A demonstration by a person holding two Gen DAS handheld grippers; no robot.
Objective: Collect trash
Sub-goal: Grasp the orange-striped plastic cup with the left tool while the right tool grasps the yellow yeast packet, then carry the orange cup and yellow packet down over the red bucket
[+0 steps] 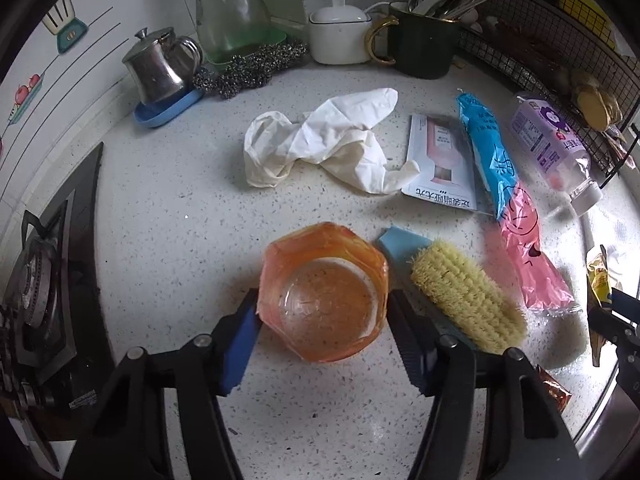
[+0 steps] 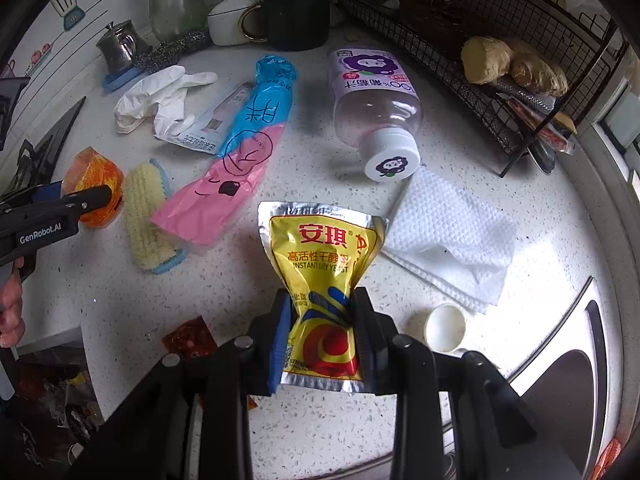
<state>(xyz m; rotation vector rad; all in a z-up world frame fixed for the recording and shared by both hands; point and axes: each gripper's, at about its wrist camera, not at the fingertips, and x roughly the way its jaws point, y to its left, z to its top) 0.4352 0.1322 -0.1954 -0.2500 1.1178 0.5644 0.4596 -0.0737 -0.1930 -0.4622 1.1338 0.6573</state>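
Note:
An orange see-through plastic cup stands upright on the speckled counter. My left gripper is closed around it, a blue pad touching each side. In the right wrist view the cup shows at the left edge with a left finger against it. My right gripper is shut on a yellow yeast packet, pinching its waist, a little above the counter. Loose on the counter lie a crumpled white glove, a printed sachet, a blue and pink bag, an empty bottle and a red wrapper.
A yellow scrub brush lies right beside the cup. A paper towel and a white cap lie near the sink. A gas stove is at left, a wire rack at right, a kettle and utensil mug at the back.

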